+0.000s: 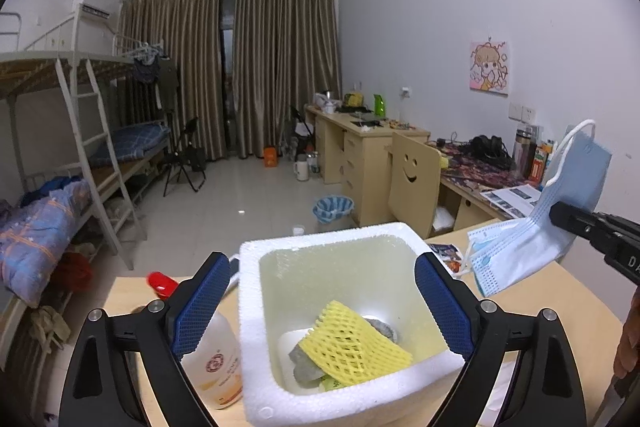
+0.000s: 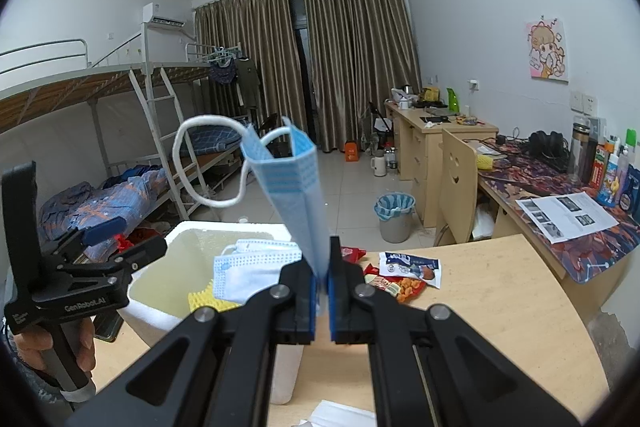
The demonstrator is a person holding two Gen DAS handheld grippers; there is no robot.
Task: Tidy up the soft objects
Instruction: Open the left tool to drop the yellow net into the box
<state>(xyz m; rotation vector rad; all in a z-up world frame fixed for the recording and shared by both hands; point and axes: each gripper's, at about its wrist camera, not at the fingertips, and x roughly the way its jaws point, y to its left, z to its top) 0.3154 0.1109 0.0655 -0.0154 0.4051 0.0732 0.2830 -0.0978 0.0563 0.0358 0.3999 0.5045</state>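
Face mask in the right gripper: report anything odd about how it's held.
The face mask is pinched by one folded edge in the right gripper, doubled over, ear loops dangling free. It hangs beside the foam box, not yet inside.

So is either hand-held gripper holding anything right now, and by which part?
The right hand-held gripper pinches a blue face mask at its folded middle, ear loops hanging free. The left hand-held gripper is open, holding nothing.
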